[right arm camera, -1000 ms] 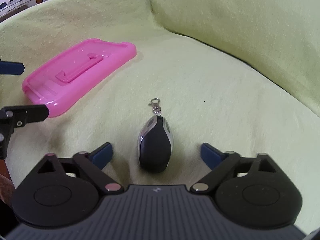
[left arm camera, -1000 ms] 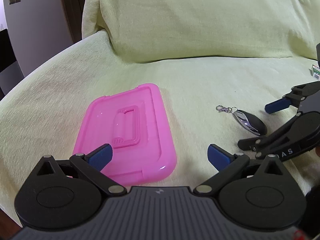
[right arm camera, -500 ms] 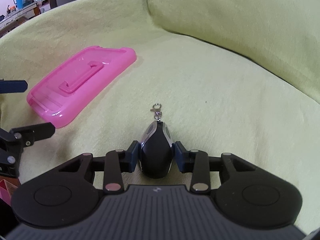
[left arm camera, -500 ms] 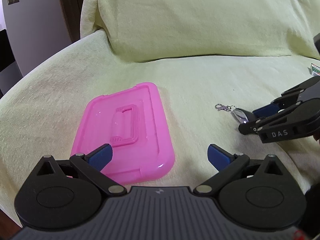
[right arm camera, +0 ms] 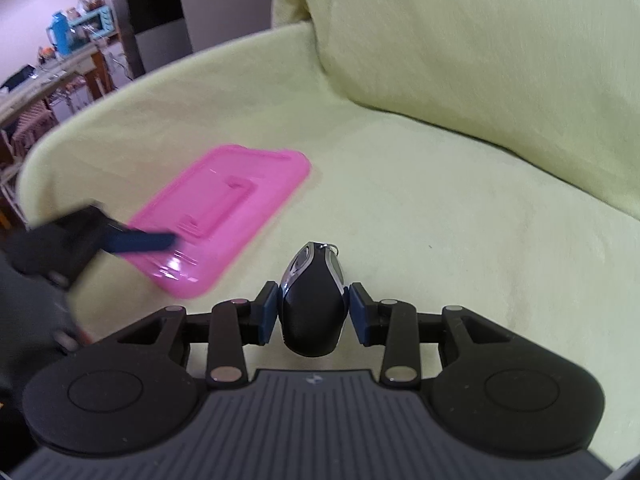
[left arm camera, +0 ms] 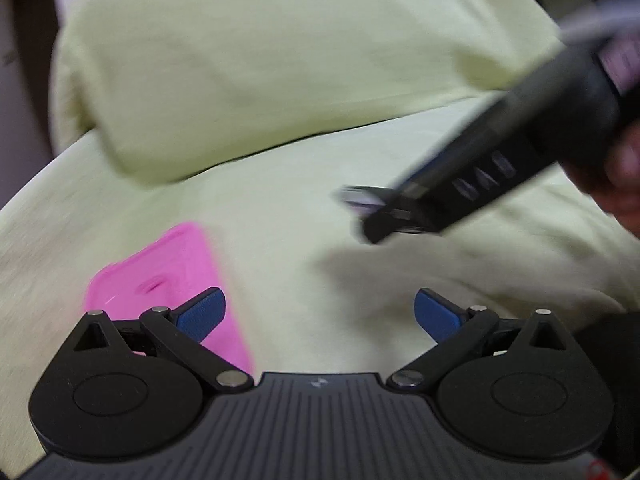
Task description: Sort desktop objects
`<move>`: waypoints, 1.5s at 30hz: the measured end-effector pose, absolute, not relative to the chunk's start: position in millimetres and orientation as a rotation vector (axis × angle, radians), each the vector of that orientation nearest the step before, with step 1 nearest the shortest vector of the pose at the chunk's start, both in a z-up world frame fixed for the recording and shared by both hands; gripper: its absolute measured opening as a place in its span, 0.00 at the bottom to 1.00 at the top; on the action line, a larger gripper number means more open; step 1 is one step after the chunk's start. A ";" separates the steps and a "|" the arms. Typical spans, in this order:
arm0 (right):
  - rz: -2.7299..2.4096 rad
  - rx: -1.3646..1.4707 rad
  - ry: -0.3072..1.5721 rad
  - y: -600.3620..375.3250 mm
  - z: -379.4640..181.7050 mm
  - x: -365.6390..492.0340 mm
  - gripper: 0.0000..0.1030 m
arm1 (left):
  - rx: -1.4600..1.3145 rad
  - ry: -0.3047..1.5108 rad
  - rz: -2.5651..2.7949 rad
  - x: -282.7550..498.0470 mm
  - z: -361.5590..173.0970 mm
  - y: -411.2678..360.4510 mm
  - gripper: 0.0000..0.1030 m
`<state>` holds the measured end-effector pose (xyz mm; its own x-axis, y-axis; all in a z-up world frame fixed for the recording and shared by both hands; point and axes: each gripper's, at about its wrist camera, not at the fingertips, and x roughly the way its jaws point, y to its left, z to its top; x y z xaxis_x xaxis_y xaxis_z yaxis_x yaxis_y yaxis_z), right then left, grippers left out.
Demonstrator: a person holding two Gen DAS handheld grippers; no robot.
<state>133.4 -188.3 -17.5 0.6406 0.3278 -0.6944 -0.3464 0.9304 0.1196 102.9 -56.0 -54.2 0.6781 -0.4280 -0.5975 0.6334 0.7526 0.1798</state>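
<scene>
A black and silver key fob (right arm camera: pixel 313 306) with a small metal clasp is clamped between the blue pads of my right gripper (right arm camera: pixel 313 312), lifted above the yellow-green cover. In the left wrist view the same fob (left arm camera: pixel 366 200) shows as a blur at the tip of the right gripper (left arm camera: pixel 384 216), raised in mid-air. A pink plastic lid (right arm camera: pixel 224 216) lies flat on the cover to the left. My left gripper (left arm camera: pixel 318 314) is open with nothing between its fingers, its left pad over the pink lid (left arm camera: pixel 160 280). It appears blurred in the right wrist view (right arm camera: pixel 132 240).
A yellow-green cover drapes the seat (right arm camera: pixel 460 220) and the back cushion (left arm camera: pixel 280 60). A person's hand (left arm camera: pixel 616 176) holds the right gripper. A cluttered table (right arm camera: pixel 60 68) and a dark cabinet (right arm camera: pixel 156 12) stand far behind at left.
My right gripper shut on the key fob and lifted it off the cover, up and to the left. The left gripper shifted, so the pink lid sits lower in its view.
</scene>
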 end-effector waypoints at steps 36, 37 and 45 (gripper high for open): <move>0.884 -0.220 0.746 -21.6 46.7 6.9 0.32 | 0.393 0.482 -0.495 -47.8 -4.3 83.6 0.45; 0.901 -0.229 0.746 -12.6 46.7 2.3 0.32 | 0.389 0.489 -0.476 -58.8 -1.9 94.4 0.45; 1.049 -0.296 0.760 61.8 42.1 -34.5 0.32 | 0.353 0.546 -0.331 -115.2 -9.0 149.5 0.45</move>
